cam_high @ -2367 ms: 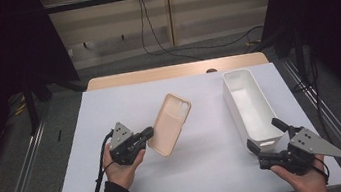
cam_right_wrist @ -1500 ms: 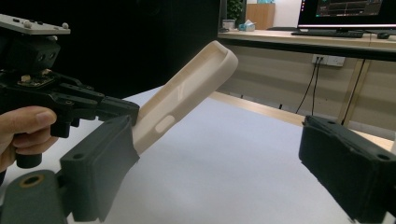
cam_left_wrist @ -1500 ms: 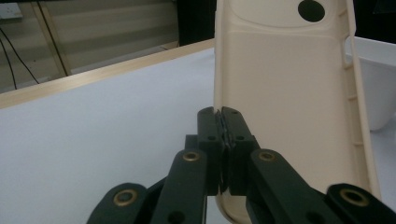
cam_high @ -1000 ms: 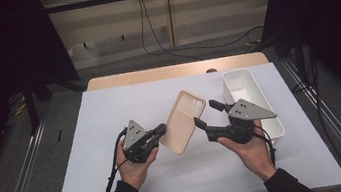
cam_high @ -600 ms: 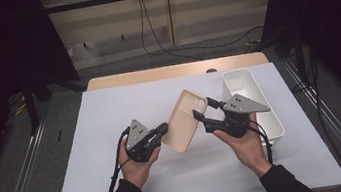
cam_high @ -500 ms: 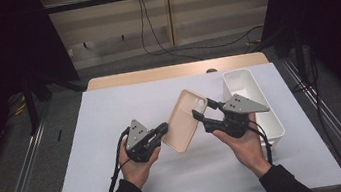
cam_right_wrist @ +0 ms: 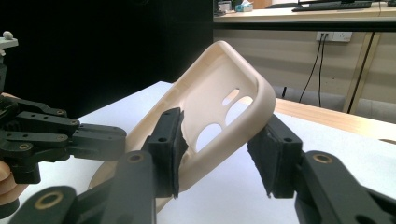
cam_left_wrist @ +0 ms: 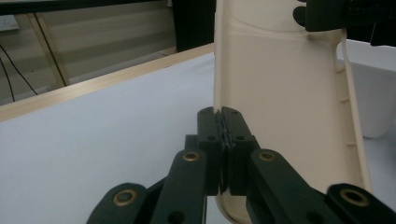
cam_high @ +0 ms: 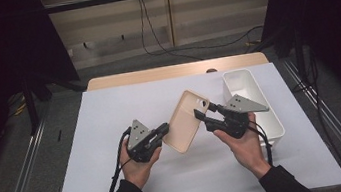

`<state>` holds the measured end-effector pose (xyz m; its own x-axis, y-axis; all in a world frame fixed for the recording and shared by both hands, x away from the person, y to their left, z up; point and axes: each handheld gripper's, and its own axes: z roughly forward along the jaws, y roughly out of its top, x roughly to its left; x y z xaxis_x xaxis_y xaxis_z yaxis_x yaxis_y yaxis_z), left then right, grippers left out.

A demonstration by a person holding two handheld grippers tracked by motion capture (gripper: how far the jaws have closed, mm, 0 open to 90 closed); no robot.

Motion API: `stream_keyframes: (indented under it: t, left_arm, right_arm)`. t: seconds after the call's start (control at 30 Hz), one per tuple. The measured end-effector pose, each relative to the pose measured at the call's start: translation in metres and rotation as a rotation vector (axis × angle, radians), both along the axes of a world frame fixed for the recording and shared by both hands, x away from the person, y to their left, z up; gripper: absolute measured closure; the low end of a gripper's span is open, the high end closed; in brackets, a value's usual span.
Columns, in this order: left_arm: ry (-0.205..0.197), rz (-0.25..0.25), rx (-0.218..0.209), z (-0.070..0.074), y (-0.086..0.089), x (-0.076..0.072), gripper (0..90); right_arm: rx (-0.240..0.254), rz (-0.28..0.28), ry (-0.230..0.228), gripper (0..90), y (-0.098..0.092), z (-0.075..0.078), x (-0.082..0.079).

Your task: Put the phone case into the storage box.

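Left gripper (cam_high: pixel 162 129) jaws pinch the phone case (cam_high: pixel 187 122) rim; right gripper (cam_high: pixel 203 112) jaws, just closing, straddle its camera end, one pad touching; handover unfinished.

Phone case (cam_high: pixel 187 121) held up over the middle of the table (cam_high: pixel 110 114), between left gripper (cam_high: pixel 163 129) at its near left edge and right gripper (cam_high: pixel 203 114) at its far right corner. Tray (cam_high: pixel 260 98) right of both, near the table's right edge.

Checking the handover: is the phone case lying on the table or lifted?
Lifted and tilted: the phone case hangs above the table, its edge clamped by the left gripper.
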<state>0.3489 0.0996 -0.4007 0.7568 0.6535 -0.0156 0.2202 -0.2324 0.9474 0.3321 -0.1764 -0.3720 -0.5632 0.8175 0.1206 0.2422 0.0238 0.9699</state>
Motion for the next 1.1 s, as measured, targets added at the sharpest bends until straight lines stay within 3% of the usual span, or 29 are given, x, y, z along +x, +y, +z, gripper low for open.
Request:
stream_keyframes:
  t: [0.63,0.9,0.97,1.1]
  left_arm:
    - [0.0,-0.011,0.023,-0.0031,-0.0035,-0.0034,87.3]
    - [0.027,-0.026,0.04,-0.0093,-0.0065,-0.0005,85.4]
    - [0.025,-0.007,0.051,-0.0101,-0.0074,-0.0004,85.3]
    - [0.04,-0.015,0.021,-0.0091,-0.004,0.002,81.3]
  right_arm:
    - [0.004,-0.002,0.004,69.6,-0.0006,-0.0018,0.0008]
    - [0.043,0.042,-0.006,80.7,0.0006,0.0004,-0.0005]
    - [0.045,0.056,-0.008,81.0,0.0022,0.0004,-0.0009]
    - [0.032,0.077,-0.035,81.4,0.0055,0.0024,-0.0036]
